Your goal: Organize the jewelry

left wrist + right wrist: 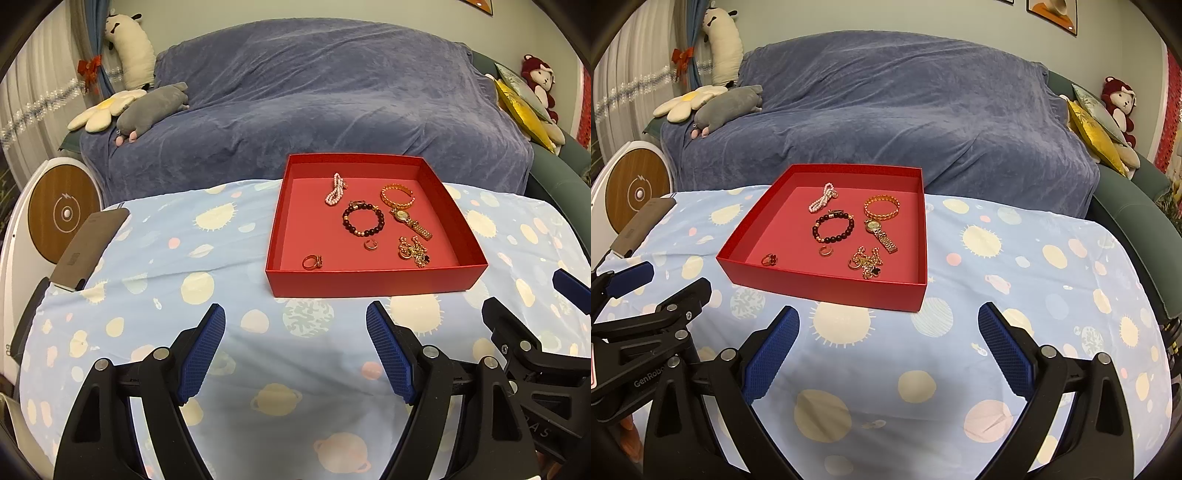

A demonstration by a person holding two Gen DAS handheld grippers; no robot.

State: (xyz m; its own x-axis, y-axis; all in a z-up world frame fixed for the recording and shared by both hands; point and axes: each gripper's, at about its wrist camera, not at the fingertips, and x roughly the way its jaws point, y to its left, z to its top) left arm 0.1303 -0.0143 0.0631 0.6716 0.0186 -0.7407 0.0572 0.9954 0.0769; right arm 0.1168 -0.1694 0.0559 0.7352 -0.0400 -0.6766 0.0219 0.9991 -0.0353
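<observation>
A red open box (369, 282) (827, 290) sits on the patterned blue cloth. Inside lie a pink bead string (335, 189) (823, 197), a dark bead bracelet (363, 220) (833, 229), a gold bangle (397, 195) (881, 208), a gold watch (410, 222) (881, 235), a small gold ring (370, 244) (826, 250), a ring with a red stone (313, 261) (769, 259) and a tangle of gold chain (413, 251) (866, 261). My left gripper (295, 314) and right gripper (888, 315) are open and empty, just in front of the box.
A dark phone-like slab (90, 245) (639, 225) lies at the cloth's left edge. A round white and wood device (62, 214) stands left. A blue-covered sofa (314, 96) with plush toys and cushions is behind the table.
</observation>
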